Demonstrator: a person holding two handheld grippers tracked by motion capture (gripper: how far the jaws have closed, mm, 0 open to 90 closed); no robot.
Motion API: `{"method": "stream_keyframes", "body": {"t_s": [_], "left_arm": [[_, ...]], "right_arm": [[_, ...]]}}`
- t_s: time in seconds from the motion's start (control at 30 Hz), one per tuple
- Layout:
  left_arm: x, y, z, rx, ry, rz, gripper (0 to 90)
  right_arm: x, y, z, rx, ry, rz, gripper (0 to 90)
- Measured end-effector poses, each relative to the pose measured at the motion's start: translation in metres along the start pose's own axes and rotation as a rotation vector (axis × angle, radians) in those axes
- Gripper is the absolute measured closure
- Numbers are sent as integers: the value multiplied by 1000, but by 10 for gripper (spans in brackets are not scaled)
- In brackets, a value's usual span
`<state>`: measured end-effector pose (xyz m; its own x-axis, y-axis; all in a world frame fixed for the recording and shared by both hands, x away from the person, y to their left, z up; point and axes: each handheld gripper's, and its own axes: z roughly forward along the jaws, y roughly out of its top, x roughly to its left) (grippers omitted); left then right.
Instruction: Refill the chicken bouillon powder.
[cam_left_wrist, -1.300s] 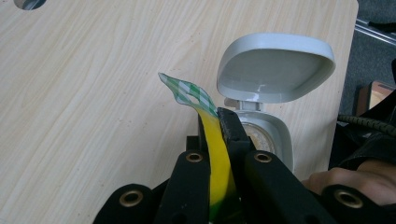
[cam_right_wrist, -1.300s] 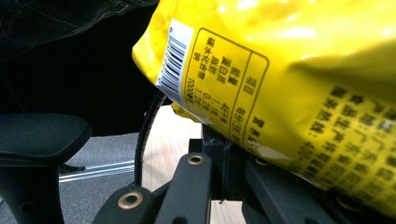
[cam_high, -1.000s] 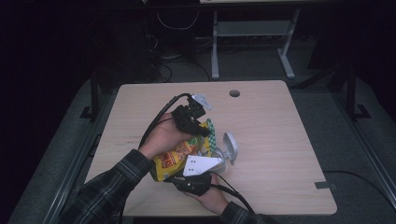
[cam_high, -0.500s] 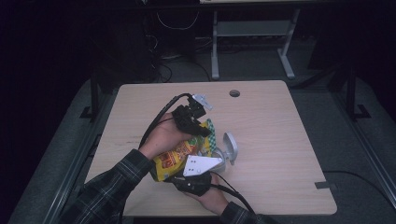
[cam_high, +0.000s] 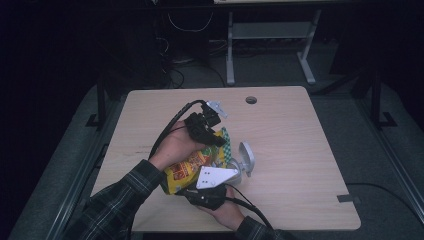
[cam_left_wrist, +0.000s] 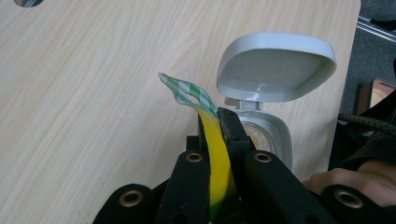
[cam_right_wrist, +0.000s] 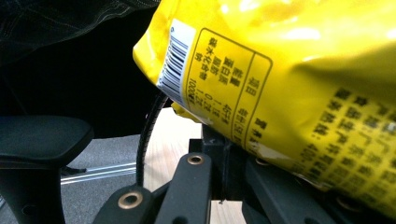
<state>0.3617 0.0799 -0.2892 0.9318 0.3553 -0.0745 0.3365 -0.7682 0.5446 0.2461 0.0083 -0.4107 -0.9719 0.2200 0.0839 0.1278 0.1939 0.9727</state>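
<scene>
Both grippers clamp a yellow snack bag (cam_high: 187, 167): left gripper (cam_high: 212, 137) at its twelve o'clock seal, right gripper (cam_high: 207, 192) at six. Likely tearing it open; next needs opposing pulls.

Pale wooden table (cam_high: 300, 150); grey floor (cam_high: 380, 145) — dark room behind.
</scene>
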Motion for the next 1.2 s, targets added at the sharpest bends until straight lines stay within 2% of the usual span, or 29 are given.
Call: {"method": "stream_keyframes", "body": {"t_s": [1.2], "left_arm": [[-1,2,1,10,2,-2,900]], "right_arm": [[1,0,0,-7,-1,9,900]]}}
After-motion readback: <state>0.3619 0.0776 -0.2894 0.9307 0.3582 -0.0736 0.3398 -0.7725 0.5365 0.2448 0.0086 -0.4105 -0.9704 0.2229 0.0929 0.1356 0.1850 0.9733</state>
